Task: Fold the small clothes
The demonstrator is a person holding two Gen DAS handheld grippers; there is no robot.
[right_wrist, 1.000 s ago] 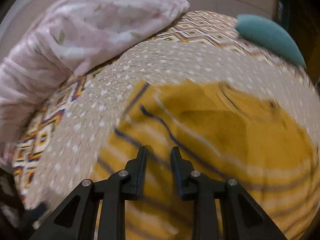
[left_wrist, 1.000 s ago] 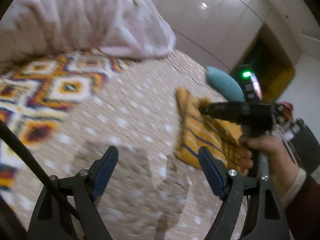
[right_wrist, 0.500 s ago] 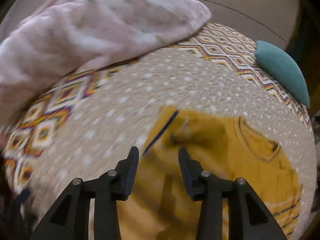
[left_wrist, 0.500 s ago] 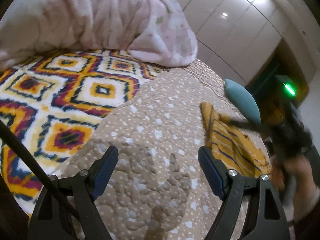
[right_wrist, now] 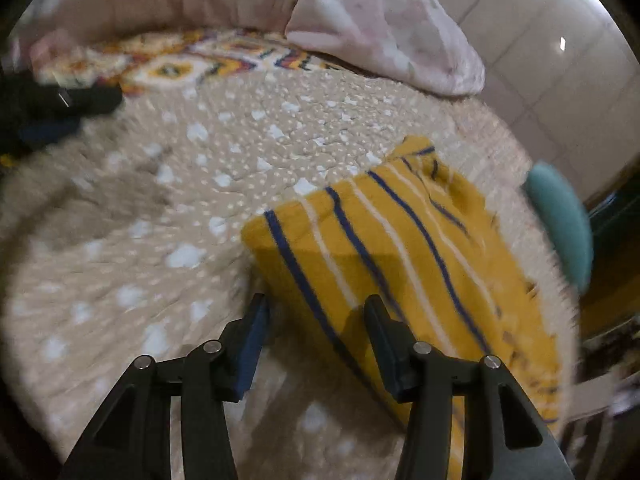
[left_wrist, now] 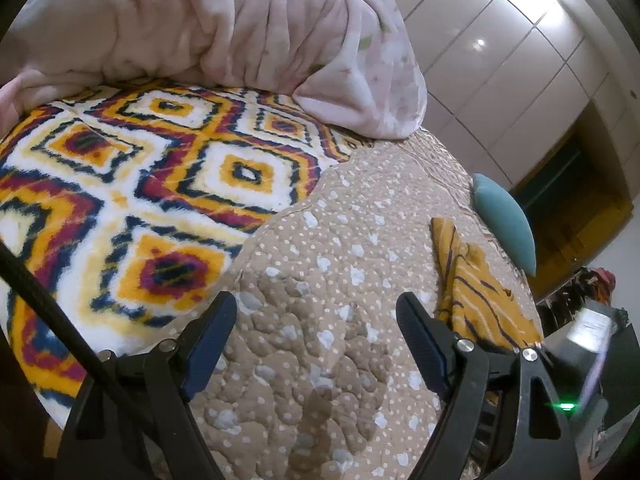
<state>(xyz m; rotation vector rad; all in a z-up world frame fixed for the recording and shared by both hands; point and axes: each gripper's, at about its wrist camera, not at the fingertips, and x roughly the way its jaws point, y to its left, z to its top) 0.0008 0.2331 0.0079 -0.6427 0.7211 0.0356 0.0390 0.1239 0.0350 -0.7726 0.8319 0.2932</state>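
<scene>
Our right gripper [right_wrist: 316,344], jaws apart and empty, hangs just short of the yellow striped garment [right_wrist: 400,248], whose stripes run ahead and rightward. Our left gripper [left_wrist: 316,340], wide and empty, has it off right, farther.

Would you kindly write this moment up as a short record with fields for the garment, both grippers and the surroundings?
garment: yellow striped shirt, lying folded on the beige dotted quilt
left gripper: open, empty, over bare quilt, shirt off to its right
right gripper: open, holding nothing, at the shirt's near edge
surroundings: pink blanket heaped at the back, patterned bedspread, teal cushion beyond the shirt
</scene>
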